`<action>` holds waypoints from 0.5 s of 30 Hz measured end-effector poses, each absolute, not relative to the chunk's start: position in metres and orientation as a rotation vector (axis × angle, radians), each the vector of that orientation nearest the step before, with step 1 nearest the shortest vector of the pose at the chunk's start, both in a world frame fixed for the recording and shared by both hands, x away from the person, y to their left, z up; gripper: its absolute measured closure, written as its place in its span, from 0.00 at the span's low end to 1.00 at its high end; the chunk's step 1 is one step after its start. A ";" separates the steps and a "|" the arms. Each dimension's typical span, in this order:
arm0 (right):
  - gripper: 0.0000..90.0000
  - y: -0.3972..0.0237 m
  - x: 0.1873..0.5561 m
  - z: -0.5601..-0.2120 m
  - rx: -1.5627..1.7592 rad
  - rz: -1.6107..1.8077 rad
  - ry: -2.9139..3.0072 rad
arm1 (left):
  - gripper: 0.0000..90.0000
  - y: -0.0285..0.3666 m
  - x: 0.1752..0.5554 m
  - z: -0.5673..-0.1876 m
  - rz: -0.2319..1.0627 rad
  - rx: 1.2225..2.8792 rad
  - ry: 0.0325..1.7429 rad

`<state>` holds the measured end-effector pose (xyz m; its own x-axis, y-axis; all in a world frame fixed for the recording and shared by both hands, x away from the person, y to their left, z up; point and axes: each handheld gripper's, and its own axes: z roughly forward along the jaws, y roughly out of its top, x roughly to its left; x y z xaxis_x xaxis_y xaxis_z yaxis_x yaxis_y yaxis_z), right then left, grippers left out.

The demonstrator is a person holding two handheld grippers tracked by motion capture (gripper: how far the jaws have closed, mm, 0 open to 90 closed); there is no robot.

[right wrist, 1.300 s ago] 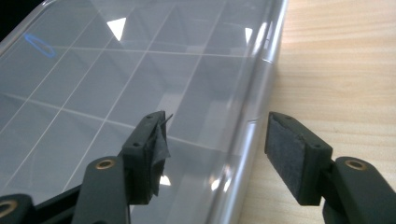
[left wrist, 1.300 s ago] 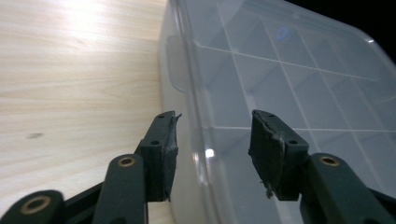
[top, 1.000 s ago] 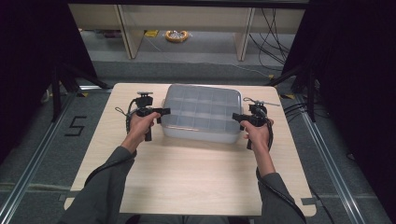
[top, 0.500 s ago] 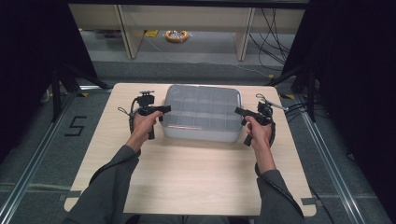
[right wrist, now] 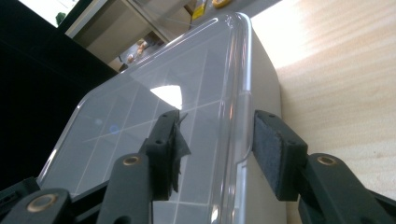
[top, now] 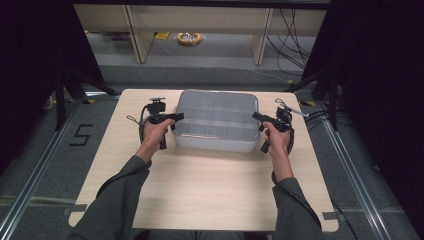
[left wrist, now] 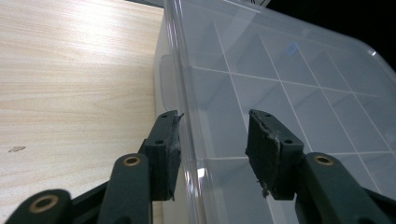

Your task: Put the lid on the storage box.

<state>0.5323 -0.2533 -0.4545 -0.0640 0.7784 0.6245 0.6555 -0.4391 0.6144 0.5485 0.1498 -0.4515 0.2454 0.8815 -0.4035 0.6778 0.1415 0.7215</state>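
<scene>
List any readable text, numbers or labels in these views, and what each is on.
"5" – dark figure marked on the grey floor left of the table.
Nothing readable on the clear compartment box: its lid shows no label or brand.
The yellow items on the floor behind the table are too small to read.

A pale wooden table stands on a grey floor, where a dark number five is marked to its left. Beyond the table is a light shelving unit, and under it lies a yellow ring-shaped object — too small to identify. Black cables trail at the right.
</scene>
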 end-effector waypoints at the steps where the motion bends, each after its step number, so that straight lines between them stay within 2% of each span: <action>1: 0.60 -0.254 0.533 -0.453 2.047 1.534 1.582 | 0.60 0.150 0.548 -0.452 0.279 1.587 1.490; 10: 0.59 -0.253 0.534 -0.451 2.057 1.471 1.603 | 0.57 0.143 0.551 -0.453 0.340 1.664 1.450; 15: 0.57 -0.250 0.532 -0.460 2.022 1.454 1.630 | 0.54 0.143 0.550 -0.456 0.335 1.639 1.451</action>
<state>0.5325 -0.2499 -0.4603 -0.0693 0.8193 0.5691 0.6586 -0.3909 0.6430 0.5497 0.1427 -0.4564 0.2761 0.8970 -0.3452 0.6549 0.0873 0.7506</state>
